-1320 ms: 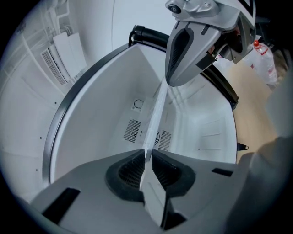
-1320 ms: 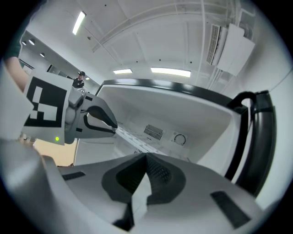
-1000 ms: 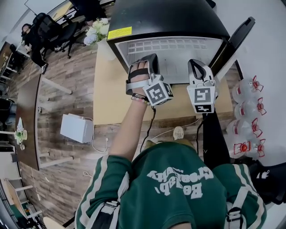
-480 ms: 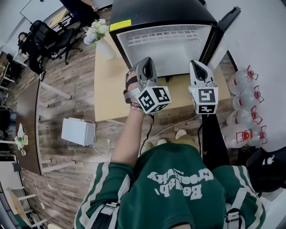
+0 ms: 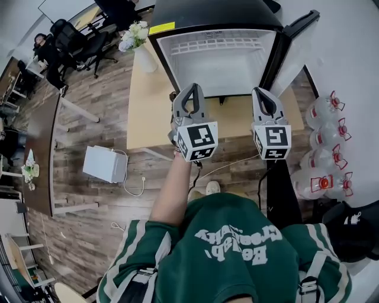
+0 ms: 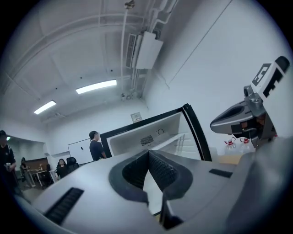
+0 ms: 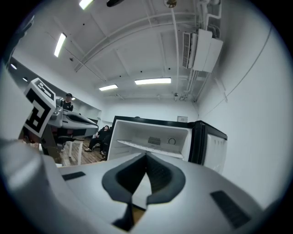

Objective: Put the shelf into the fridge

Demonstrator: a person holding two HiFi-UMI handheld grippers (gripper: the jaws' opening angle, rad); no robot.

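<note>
A black fridge (image 5: 216, 15) stands on a wooden table (image 5: 148, 112); its door (image 5: 296, 38) is swung open to the right. A white shelf (image 7: 149, 149) lies level across the upper part of the white interior, also visible as a shelf (image 6: 176, 140) from the left gripper view. My left gripper (image 5: 190, 89) hovers over the table's near edge, in front of the opening, shut with nothing between its pads. Beside it my right gripper (image 5: 262, 93) is at the same height, also shut and empty. Both point at the fridge and touch nothing.
A vase of white flowers (image 5: 139, 38) stands on the table left of the fridge. Several water jugs (image 5: 324, 148) sit on the floor at right, a white box (image 5: 105, 164) with a cable at left. People sit at desks (image 5: 53, 47) far left.
Both grippers have drawn back from the fridge opening to the table's near edge. More of the open white interior now shows.
</note>
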